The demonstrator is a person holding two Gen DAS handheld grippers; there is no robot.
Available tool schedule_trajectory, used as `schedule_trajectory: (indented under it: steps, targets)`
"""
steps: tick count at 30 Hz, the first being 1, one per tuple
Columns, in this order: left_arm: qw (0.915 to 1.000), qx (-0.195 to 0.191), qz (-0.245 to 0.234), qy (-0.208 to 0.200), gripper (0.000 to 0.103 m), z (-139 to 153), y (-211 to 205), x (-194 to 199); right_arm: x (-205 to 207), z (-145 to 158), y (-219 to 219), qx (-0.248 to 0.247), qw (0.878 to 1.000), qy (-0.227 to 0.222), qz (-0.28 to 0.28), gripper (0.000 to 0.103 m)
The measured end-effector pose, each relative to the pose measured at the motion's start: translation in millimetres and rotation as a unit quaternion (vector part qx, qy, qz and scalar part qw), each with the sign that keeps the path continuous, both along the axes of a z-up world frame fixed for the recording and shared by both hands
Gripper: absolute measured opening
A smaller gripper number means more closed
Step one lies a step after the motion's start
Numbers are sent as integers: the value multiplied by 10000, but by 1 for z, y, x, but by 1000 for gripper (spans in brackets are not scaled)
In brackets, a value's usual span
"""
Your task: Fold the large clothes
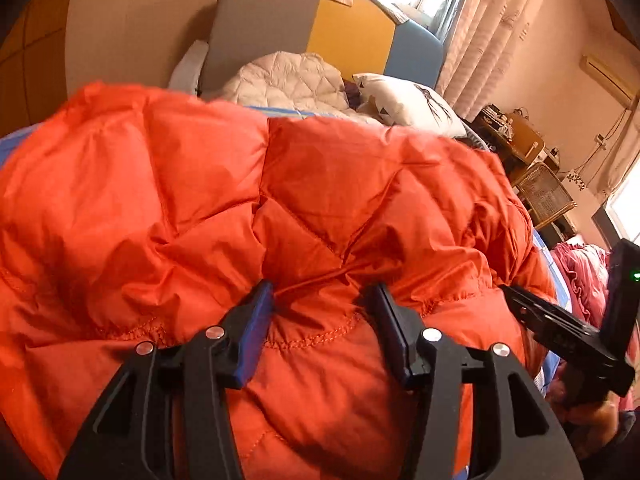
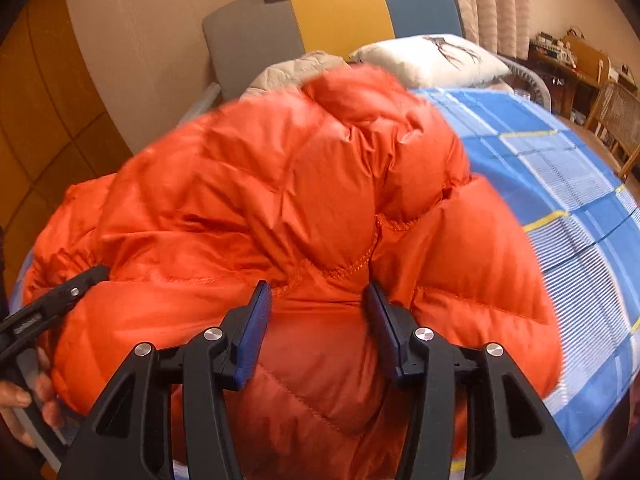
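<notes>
jacket: puffy orange quilted down jacket point(image 1: 248, 200) bunched in a heap on the blue checked bedsheet point(image 2: 560, 184), near its front edge
left gripper point(image 1: 324, 304): blue-padded jaws apart, a ridge of jacket between them, pads not pressing
right gripper point(image 2: 320, 304): jaws apart likewise, over a stitched seam
behind: white printed pillow point(image 2: 432, 60), grey, yellow and blue headboard point(image 2: 340, 16)

Jacket point(image 1: 248, 200) lies on the bed sheet point(image 2: 560, 184), directly ahead of both tools. Left gripper point(image 1: 324, 300) and right gripper point(image 2: 318, 300) each straddle a fold at its near edge. Pillow point(image 2: 432, 60) and quilted blanket point(image 1: 288, 80) beyond it, headboard point(image 2: 332, 16) behind those. Chair point(image 2: 616, 116) far right.
</notes>
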State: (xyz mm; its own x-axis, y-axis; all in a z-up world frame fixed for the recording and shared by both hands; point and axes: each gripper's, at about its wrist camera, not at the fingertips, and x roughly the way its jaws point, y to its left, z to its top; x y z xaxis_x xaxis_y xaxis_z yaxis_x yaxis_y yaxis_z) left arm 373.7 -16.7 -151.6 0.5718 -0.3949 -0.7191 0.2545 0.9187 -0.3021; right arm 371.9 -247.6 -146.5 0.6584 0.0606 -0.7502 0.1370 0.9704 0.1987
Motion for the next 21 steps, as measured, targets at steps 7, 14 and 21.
schedule_trajectory:
  steps: [7, 14, 21]
  targets:
    - [9994, -95, -101, -317, 53, 16, 18, -24, -25, 20, -19, 657, 9977, -145, -91, 59]
    - [9974, -105, -231, -674, 56, 30, 62, -58, -92, 18, -69, 2058, 9741, -294, -890, 62]
    - [9944, 129, -711, -767, 56, 28, 116, -81, -113, -18, -91, 3064, 9418, -83, -1382, 65]
